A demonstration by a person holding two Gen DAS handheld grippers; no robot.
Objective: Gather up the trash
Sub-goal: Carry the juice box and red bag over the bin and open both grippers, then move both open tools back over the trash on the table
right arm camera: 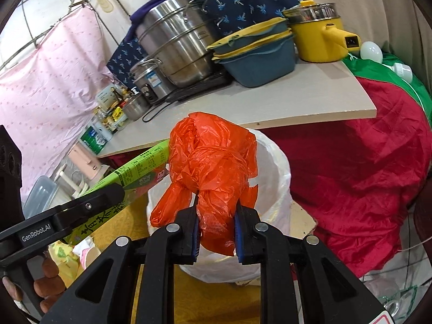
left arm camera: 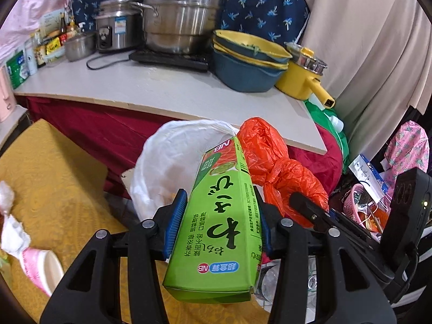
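Note:
My left gripper point(left arm camera: 220, 216) is shut on a long green carton point(left arm camera: 216, 229), held in the air and pointing toward a white-lined trash bin point(left arm camera: 167, 162). The carton also shows at the left of the right wrist view point(right arm camera: 140, 167). My right gripper point(right arm camera: 217, 221) is shut on a knotted orange plastic bag point(right arm camera: 213, 162) and holds it above the same bin point(right arm camera: 272, 189). In the left wrist view the orange bag point(left arm camera: 272, 167) hangs just right of the carton, with the right gripper's finger below it.
A white countertop point(left arm camera: 167, 86) behind the bin carries steel pots point(left arm camera: 178, 16), stacked blue-and-yellow basins point(left arm camera: 248, 62) and a yellow pot point(left arm camera: 305, 78). A yellow-clothed surface point(left arm camera: 54, 183) at left holds a pink cup point(left arm camera: 40, 267) and crumpled tissue. Red cloth point(right arm camera: 356, 178) drapes at right.

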